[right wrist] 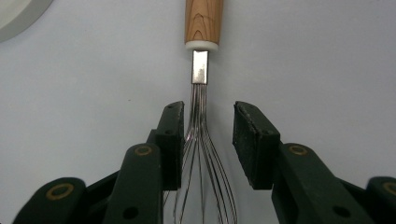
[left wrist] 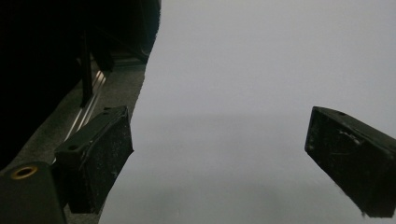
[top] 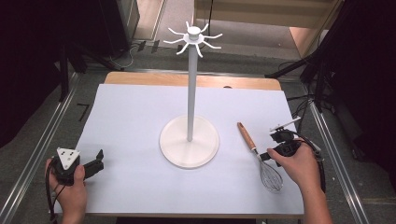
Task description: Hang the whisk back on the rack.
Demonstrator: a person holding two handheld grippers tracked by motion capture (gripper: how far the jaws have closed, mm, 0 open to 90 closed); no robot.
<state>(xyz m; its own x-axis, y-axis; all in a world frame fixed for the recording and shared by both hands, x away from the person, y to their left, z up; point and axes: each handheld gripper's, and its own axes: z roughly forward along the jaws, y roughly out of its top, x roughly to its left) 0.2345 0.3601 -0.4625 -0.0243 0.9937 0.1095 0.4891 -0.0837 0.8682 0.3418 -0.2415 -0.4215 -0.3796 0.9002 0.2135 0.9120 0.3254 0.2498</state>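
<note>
The right gripper (right wrist: 208, 140) straddles the whisk (right wrist: 201, 70), its 2 fingers (right wrist: 254, 140) parted around the wire neck just below the wooden handle. Closing there, centred, should hold best. The left gripper (left wrist: 215, 154) rests spread wide, holding nothing.

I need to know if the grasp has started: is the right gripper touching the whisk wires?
Cannot tell. In the right gripper view the right gripper straddles the whisk wires; its jaws stand open, one beside the outermost wire with no plain gap.
</note>
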